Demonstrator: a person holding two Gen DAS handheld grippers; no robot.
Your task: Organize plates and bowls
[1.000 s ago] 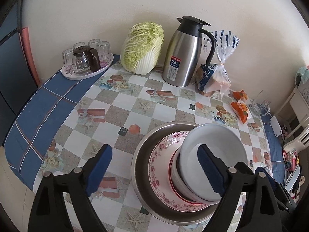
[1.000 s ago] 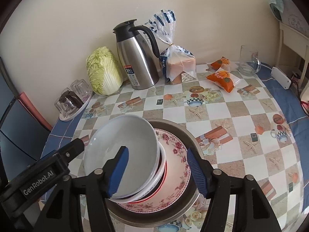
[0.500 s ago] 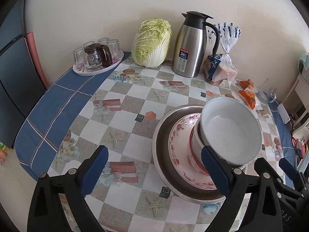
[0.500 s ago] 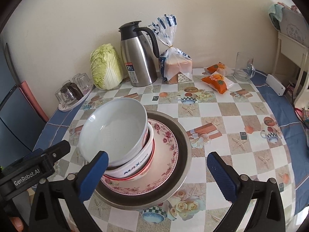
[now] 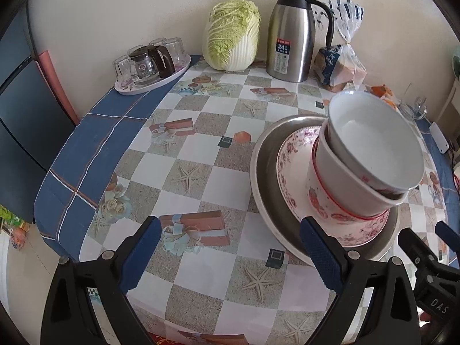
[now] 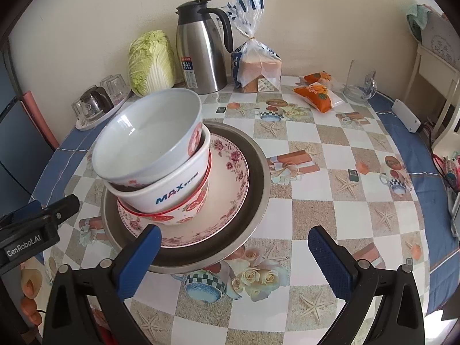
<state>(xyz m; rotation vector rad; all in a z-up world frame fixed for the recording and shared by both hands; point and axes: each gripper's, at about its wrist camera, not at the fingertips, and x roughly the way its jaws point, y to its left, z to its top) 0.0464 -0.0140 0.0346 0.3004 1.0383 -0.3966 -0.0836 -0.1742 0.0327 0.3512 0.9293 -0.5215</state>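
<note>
Light: we see soft, even daylight.
Glare: faint sheen on the jug [image 6: 201,54].
Shadows: weak.
Edges: fisheye bending, dark corners.
Focus: sharp.

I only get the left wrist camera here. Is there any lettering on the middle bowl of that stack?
Observer: Yes, the middle bowl reads MAX in blue on the side facing the right wrist camera.
Operator: And on the right side, is anything held?
Observer: No, the right hand-held gripper is open, with nothing between its pads, just in front of the steel tray.
Operator: What sits behind the bowls from my angle?
Observer: Two orange snack packets lie beside a glass mug.
</note>
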